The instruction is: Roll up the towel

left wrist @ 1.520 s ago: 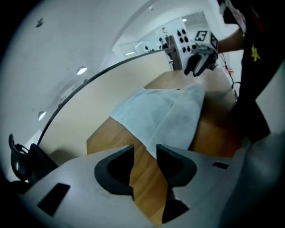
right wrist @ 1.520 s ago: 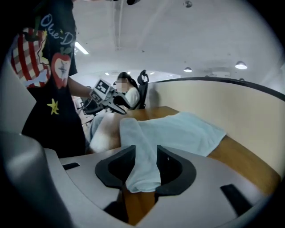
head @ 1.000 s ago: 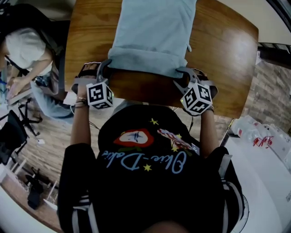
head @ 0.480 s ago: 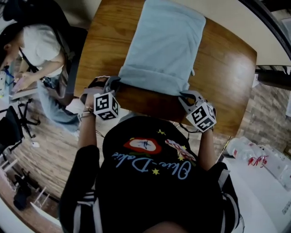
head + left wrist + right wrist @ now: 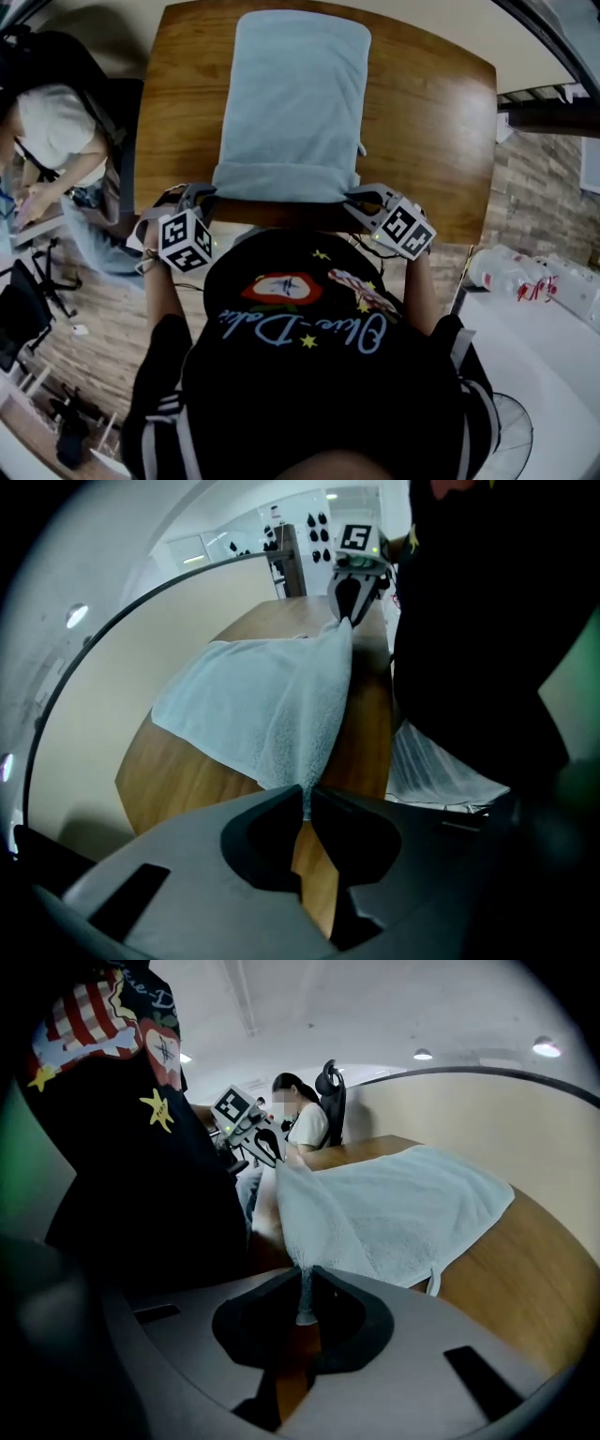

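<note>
Head view, from the left: the left gripper (image 5: 204, 196) has just been closing and is clamped on the near left corner of the towel (image 5: 295, 103). The towel lies lengthwise on the wooden surface (image 5: 431, 141), its near edge turned over into a low roll and raised a little. The right gripper (image 5: 359, 196), its jaws also just closed, pinches the near right corner. The step in hand looks like one more turn of the roll, and next both corners should carry forward evenly together. Plastic bottles (image 5: 506, 272) lie far right, their contents unclear.

loc: office | evid: pers. (image 5: 304, 1129) in ofc chair (image 5: 334, 1101), ceiling lts (image 5: 422, 1054)
</note>
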`<state>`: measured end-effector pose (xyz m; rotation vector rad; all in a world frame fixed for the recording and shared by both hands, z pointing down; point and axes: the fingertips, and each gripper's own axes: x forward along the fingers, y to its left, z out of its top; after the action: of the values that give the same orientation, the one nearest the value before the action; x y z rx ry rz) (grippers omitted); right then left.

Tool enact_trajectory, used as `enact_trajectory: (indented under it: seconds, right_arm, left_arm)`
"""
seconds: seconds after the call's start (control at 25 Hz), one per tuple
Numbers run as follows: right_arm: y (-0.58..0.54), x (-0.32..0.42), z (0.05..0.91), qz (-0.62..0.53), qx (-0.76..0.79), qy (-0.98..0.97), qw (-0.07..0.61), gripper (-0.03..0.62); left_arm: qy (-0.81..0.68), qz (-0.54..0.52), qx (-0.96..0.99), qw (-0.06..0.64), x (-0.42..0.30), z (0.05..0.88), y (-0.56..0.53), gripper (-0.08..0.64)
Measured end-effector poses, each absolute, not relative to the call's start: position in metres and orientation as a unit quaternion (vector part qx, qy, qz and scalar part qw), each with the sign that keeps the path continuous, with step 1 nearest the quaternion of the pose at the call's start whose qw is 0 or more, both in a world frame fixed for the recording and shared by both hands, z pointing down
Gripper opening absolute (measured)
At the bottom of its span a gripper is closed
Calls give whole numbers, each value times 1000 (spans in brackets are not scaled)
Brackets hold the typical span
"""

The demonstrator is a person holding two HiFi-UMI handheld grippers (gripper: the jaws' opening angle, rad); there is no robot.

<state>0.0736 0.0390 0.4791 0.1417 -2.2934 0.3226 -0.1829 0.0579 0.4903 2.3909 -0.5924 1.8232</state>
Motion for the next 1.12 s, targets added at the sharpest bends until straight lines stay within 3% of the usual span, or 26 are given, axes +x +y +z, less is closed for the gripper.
enact_trajectory:
  seconds: [0.56, 1.12]
  right_arm:
    - [-13, 69, 443, 187, 130, -914, 336, 28]
    - [-83, 71, 486, 97, 208, -865, 447, 29]
  left_arm:
    - [-155, 612, 772, 78, -191, 485, 28, 29]
    - [-237, 618, 749, 37, -192, 512, -57, 31]
